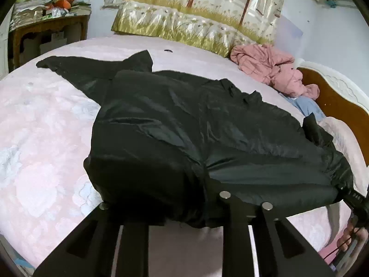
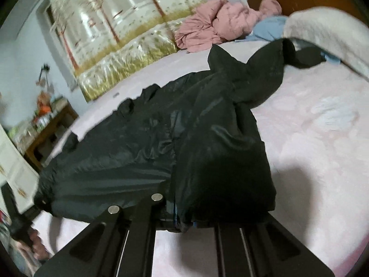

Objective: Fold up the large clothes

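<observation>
A big black jacket (image 1: pixel 180 124) lies spread out on a bed (image 1: pixel 41 120) with a soft pink cover. In the left wrist view, the left gripper (image 1: pixel 198 210) is at the near edge of the jacket, and its two fingers pinch a bunched-up bit of the black cloth between them. The hem stretches tight from there to the right gripper (image 1: pixel 356 199), which shows at the right edge of that view and also holds the hem. In the right wrist view, the right gripper (image 2: pixel 184 217) pinches the jacket (image 2: pixel 161 152) at its near edge, where a thick fold of cloth hangs over the fingers. The left gripper (image 2: pixel 38 202) shows small at the far left there, at the other end of the hem. One sleeve (image 1: pixel 69 65) lies flat and points away toward the far side of the bed. A crumpled pink garment (image 1: pixel 269 69) sits near the wooden headboard (image 1: pixel 341 101), well apart from the jacket, with some light blue cloth (image 1: pixel 306 106) just beside it. A shiny cushion (image 1: pixel 196 13) with trees and grass on it leans on the wall behind the bed. A wooden side table (image 1: pixel 48 30) full of small things stands by the bed.
</observation>
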Action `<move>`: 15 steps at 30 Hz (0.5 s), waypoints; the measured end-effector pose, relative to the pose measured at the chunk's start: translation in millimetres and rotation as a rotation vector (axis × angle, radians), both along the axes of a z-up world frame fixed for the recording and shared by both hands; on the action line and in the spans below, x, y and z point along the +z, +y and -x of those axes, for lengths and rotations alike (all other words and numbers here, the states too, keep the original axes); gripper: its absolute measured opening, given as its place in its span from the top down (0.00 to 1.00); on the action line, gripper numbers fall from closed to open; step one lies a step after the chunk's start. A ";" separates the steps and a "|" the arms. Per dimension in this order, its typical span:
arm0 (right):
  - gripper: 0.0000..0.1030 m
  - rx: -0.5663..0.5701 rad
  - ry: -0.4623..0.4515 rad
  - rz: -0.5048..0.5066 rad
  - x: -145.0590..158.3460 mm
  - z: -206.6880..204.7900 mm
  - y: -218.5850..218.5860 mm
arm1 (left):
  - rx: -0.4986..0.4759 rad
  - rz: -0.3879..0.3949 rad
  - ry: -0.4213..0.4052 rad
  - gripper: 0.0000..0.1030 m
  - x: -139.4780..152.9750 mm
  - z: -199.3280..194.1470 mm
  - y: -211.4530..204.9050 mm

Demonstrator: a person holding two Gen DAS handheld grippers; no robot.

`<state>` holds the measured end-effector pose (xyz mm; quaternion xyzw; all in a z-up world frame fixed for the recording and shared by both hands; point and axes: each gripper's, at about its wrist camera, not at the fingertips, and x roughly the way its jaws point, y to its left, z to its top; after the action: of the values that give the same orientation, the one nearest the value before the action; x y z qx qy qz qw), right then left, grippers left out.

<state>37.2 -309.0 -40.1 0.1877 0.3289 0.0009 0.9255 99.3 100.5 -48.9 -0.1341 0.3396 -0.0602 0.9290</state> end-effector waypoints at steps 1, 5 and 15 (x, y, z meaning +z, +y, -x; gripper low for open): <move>0.89 -0.004 -0.003 0.033 0.9 4.2 3.5 | -0.004 -0.001 -0.019 0.76 3.2 0.5 1.0; 0.87 0.000 -0.009 0.121 8.1 16.5 12.0 | -0.006 -0.089 -0.075 0.66 8.8 7.8 -2.3; 0.37 -0.032 -0.085 0.161 27.3 51.5 4.1 | -0.003 -0.211 -0.193 0.26 15.0 43.2 -6.1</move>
<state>-14.2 -304.9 -12.8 0.1176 0.2851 -0.0323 0.9507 56.1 94.4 -33.9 -0.0288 0.2531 -0.0379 0.9663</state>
